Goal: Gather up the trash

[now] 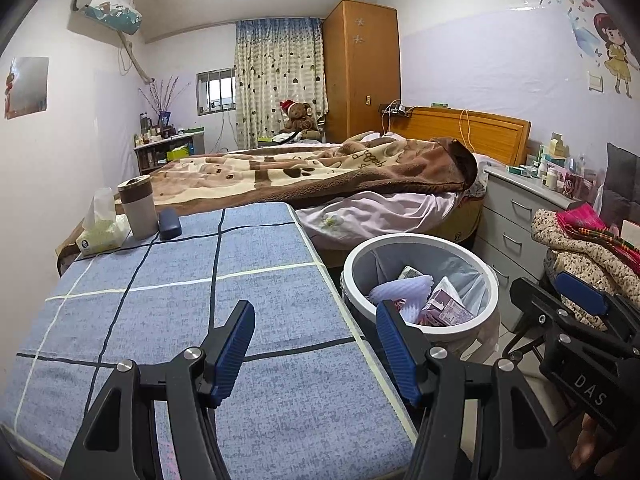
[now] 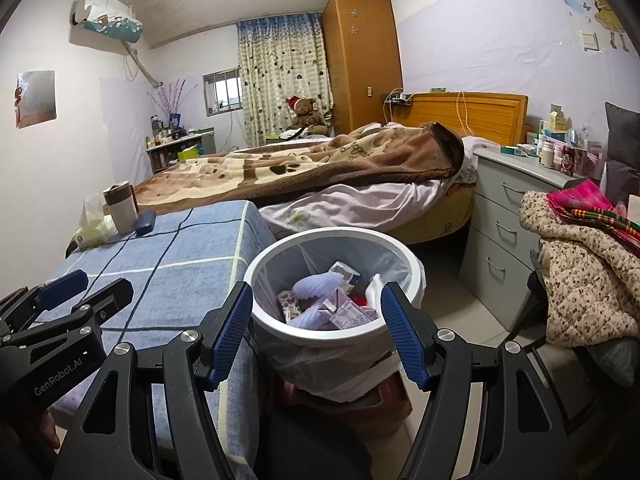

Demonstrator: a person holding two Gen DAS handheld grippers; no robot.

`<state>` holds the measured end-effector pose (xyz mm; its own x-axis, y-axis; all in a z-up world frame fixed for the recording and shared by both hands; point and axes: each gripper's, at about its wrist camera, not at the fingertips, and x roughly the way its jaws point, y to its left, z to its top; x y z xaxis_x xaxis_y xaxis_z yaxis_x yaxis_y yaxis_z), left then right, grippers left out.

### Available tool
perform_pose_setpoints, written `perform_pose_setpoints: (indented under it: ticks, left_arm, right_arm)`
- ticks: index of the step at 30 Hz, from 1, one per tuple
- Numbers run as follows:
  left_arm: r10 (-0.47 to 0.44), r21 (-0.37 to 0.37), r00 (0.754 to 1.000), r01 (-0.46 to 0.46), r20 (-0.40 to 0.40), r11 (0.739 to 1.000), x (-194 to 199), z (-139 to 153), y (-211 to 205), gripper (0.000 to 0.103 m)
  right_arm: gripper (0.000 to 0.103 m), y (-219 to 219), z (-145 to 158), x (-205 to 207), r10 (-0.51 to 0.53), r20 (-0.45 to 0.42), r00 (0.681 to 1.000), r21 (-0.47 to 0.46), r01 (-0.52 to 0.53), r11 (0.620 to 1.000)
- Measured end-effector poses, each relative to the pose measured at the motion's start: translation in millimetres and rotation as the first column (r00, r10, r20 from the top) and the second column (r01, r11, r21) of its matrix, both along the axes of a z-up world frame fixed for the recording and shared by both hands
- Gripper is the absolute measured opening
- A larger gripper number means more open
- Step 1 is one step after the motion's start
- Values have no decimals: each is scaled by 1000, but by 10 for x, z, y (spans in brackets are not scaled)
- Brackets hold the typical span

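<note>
A white trash bin (image 1: 420, 242) (image 2: 336, 236) with a clear liner stands on the floor right of the blue checked table (image 1: 192, 304) (image 2: 176, 260). It holds purple cartons (image 1: 446, 310) (image 2: 348, 314), a lilac foam net (image 1: 404, 286) (image 2: 316, 284) and other packaging. My left gripper (image 1: 316, 340) is open and empty over the table's right edge. My right gripper (image 2: 316, 320) is open and empty just above the bin's near rim. Each gripper shows in the other's view (image 1: 576, 312) (image 2: 68, 292).
A tissue pack (image 1: 100, 232), a cup (image 1: 138, 206) and a dark case (image 1: 170, 223) stand at the table's far left. A bed (image 1: 320, 172) lies behind. A grey drawer unit (image 2: 508, 236) and a chair with piled clothes (image 2: 588, 276) stand to the right.
</note>
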<state>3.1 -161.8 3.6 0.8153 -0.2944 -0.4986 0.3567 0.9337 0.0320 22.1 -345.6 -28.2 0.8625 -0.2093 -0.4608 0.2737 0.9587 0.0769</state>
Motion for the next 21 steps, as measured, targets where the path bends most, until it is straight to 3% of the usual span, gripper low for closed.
perform_pose_setpoints:
  ticks: [21]
  left_arm:
    - [6,-10,1000,-6,4,1000,-20,42,11,63]
  right_arm:
    - [68,73,20,-2,1,6,1000,-5,-1,1000]
